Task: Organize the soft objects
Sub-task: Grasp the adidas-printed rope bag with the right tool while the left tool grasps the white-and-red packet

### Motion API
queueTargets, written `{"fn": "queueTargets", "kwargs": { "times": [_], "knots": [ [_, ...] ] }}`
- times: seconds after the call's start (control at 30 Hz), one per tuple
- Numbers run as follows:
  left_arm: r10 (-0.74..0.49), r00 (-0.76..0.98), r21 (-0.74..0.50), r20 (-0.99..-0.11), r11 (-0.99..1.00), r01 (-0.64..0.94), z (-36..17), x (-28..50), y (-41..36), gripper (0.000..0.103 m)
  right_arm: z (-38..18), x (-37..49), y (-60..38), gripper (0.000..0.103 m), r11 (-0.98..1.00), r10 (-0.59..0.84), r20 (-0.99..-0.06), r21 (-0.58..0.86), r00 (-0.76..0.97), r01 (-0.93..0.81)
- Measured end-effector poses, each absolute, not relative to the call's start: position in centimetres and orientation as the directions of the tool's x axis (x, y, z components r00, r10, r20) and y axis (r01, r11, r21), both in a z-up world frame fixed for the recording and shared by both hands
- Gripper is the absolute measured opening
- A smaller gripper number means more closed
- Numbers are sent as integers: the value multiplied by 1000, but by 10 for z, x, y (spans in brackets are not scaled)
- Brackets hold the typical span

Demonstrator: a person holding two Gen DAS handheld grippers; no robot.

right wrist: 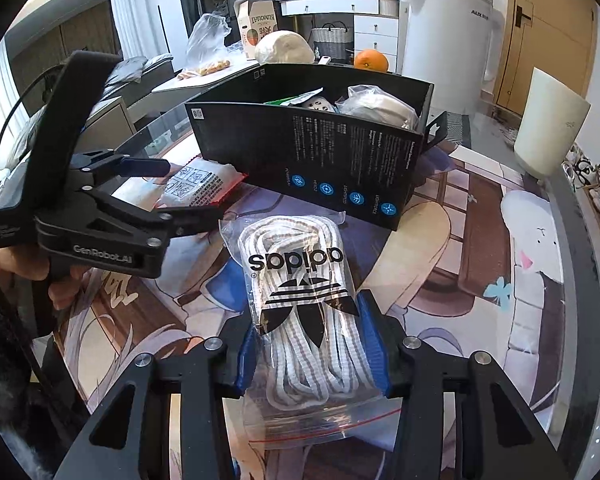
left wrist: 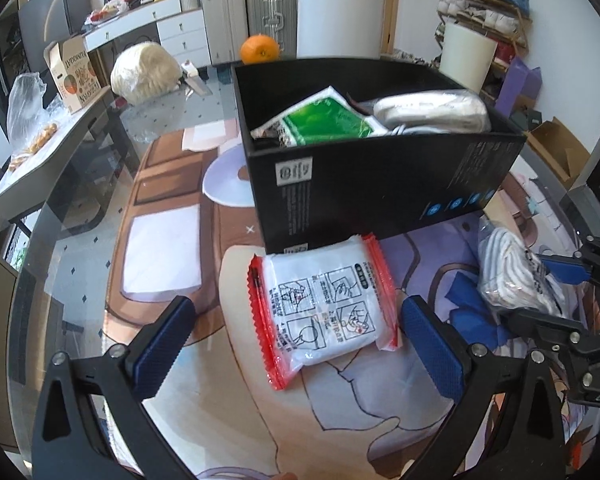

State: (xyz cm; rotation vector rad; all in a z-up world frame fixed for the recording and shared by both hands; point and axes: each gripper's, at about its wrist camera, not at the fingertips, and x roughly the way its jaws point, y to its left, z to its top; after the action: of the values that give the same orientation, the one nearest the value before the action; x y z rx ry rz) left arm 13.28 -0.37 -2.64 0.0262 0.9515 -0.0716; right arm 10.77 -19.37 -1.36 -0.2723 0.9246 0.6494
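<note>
Meanwhile right tongs [right wrist: 314,350] pinch crinkly bagged laces [right wrist: 300,304]; left tongs [left wrist: 296,344] gape around glossy packet [left wrist: 324,308].

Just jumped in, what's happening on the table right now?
A person is tidying soft packets into the black box, which already holds a green packet and a white bundle. The right hand-held gripper is clamped on the bag of laces. The left hand-held gripper is open around the red-edged packet lying on the mat.
</note>
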Motion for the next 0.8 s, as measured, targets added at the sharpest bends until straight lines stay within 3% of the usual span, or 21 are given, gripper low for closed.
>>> {"fn": "queueTargets", "kwargs": {
  "times": [0.63, 0.7, 0.8],
  "knots": [
    [-55, 576, -15, -816, 997, 75, -28, 136, -1, 103, -15, 110, -189, 45, 779, 392, -810, 40, 436, -625],
    [-60, 578, -18, -814, 997, 78, -28, 136, -1, 101, -15, 109, -189, 45, 778, 393, -810, 41, 435, -627],
    [-65, 594, -18, -802, 996, 85, -24, 133, -3, 85, -15, 110, -189, 45, 778, 394, -810, 42, 435, -627]
  ]
}}
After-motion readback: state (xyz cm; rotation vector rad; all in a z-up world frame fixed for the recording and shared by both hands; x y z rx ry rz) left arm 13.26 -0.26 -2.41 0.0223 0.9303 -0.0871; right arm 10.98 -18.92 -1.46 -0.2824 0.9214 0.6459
